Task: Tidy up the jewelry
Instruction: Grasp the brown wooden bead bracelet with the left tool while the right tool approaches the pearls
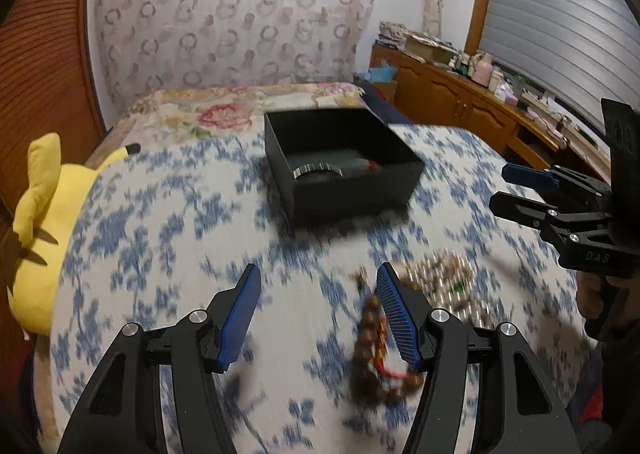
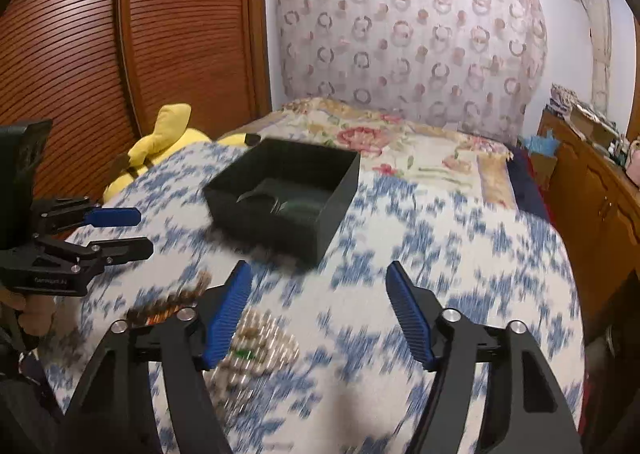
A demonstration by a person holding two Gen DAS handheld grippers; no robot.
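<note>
An open black box [image 1: 344, 161] stands on the blue-and-white bedspread [image 1: 168, 221], with a silver ring-shaped piece [image 1: 318, 171] inside. It also shows in the right wrist view [image 2: 284, 193]. A brown bead bracelet with red cord [image 1: 372, 350] lies by the right finger of my open, empty left gripper [image 1: 318, 314]. A pale bead pile [image 1: 448, 286] lies right of it, also in the right wrist view [image 2: 260, 346]. My right gripper [image 2: 320, 314] is open and empty above the spread, the pale beads at its left finger. The frames are motion-blurred.
A yellow plush toy [image 1: 44, 230] lies at the bed's left edge. A wooden sideboard [image 1: 472, 101] with clutter runs along the right under a shuttered window. A slatted wooden wardrobe [image 2: 100, 45] stands left. A floral quilt [image 2: 384, 141] covers the far bed.
</note>
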